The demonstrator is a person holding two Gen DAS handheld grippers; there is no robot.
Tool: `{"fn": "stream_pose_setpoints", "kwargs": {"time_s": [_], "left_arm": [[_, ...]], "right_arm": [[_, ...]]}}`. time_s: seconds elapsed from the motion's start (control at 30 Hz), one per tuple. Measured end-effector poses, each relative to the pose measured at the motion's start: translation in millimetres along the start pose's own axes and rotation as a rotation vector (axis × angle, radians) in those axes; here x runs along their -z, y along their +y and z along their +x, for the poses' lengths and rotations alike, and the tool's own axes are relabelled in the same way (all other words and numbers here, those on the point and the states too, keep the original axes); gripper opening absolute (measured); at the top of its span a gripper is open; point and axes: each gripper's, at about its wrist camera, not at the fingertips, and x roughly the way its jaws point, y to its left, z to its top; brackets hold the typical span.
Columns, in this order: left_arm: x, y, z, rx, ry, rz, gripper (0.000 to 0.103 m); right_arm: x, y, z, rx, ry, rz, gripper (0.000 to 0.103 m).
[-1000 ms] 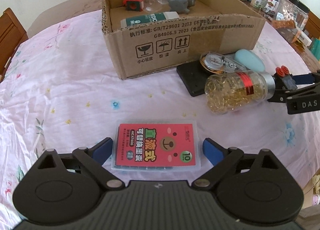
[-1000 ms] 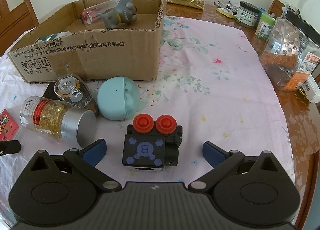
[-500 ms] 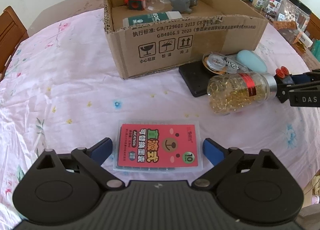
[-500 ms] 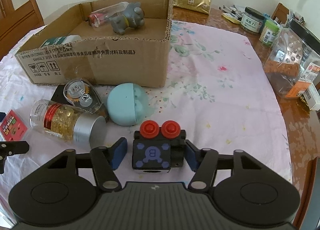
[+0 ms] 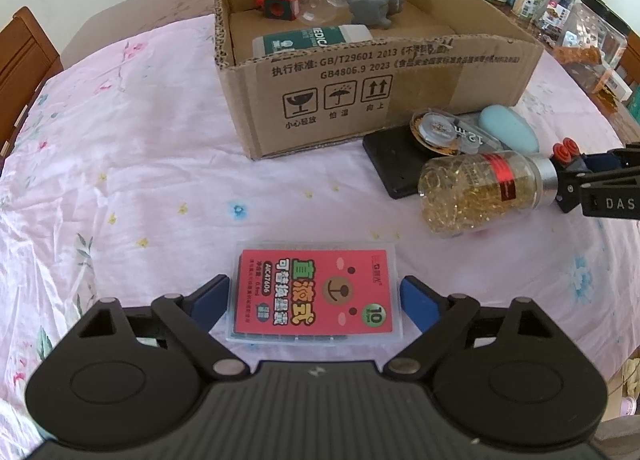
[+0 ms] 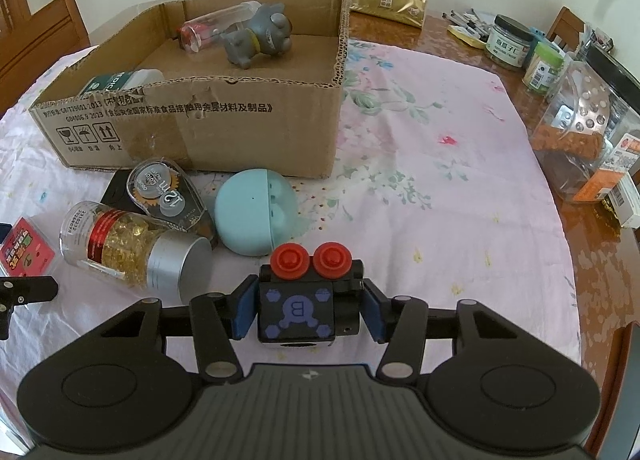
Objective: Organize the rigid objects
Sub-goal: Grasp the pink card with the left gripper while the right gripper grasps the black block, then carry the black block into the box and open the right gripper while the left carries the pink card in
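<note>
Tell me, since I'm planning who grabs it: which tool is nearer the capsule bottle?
Right. The right tool, shut on the black cube toy, sits just beside the capsule bottle's silver cap; the left tool straddles the red refill box, farther away.

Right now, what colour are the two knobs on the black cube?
Red knobs; right wrist view.

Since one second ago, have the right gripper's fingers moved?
Yes. The right gripper fingers closed inward onto the black cube toy, which stays before the teal egg.
</note>
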Motion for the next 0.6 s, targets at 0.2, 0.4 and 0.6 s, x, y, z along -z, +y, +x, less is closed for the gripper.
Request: {"fn": "stream_pose_setpoints", "kwargs": {"time_s": [0.2,0.4,0.6], "left_arm": [[0,1,0,-0.002,0.004,-0.005,0.09],[-1,1,-2,-0.001,0.009,0.003,0.089],[-3,0,-10,0.006,0.008,0.033,0.089]], "right_arm": [[-1,2,0,0.002,0.002,-0.021,0.058],[-1,2,-4,-0.009,0.009,-0.033,0.058],[-6,-3,-13,-0.022,0.013,-0.061,0.058]]}}
